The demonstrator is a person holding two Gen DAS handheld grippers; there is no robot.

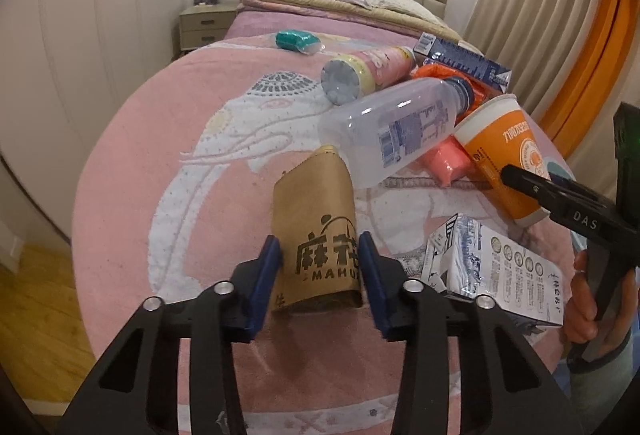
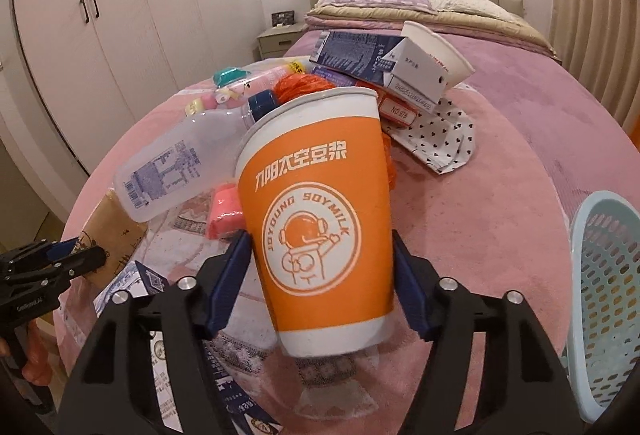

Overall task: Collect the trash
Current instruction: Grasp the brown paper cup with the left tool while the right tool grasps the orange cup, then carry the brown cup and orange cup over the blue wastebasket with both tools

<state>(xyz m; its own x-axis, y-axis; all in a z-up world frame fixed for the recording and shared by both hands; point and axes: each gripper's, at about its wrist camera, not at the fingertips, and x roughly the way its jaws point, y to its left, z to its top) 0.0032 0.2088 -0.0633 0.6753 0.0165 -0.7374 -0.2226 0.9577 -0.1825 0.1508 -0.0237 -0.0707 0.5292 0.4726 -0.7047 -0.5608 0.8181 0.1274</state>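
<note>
The cup [image 2: 316, 219] is orange with white rims and a white astronaut emblem. The paper bag [image 1: 316, 235] is brown with dark lettering, lying on a pink blanket [image 1: 168, 163] patterned with a white elephant. The basket [image 2: 608, 295] is pale blue, and the tongs' pads [image 2: 228, 283] are dark blue.

Counted: one orange paper cup [image 2: 316, 219] | one clear plastic bottle [image 1: 394, 127] | one brown paper bag [image 1: 316, 235] | one pink canister [image 1: 368, 73] | one white bowl [image 2: 436, 49] | one blue basket [image 2: 608, 291] | two tools, left tool [image 1: 320, 267], right tool [image 2: 322, 275]
</note>
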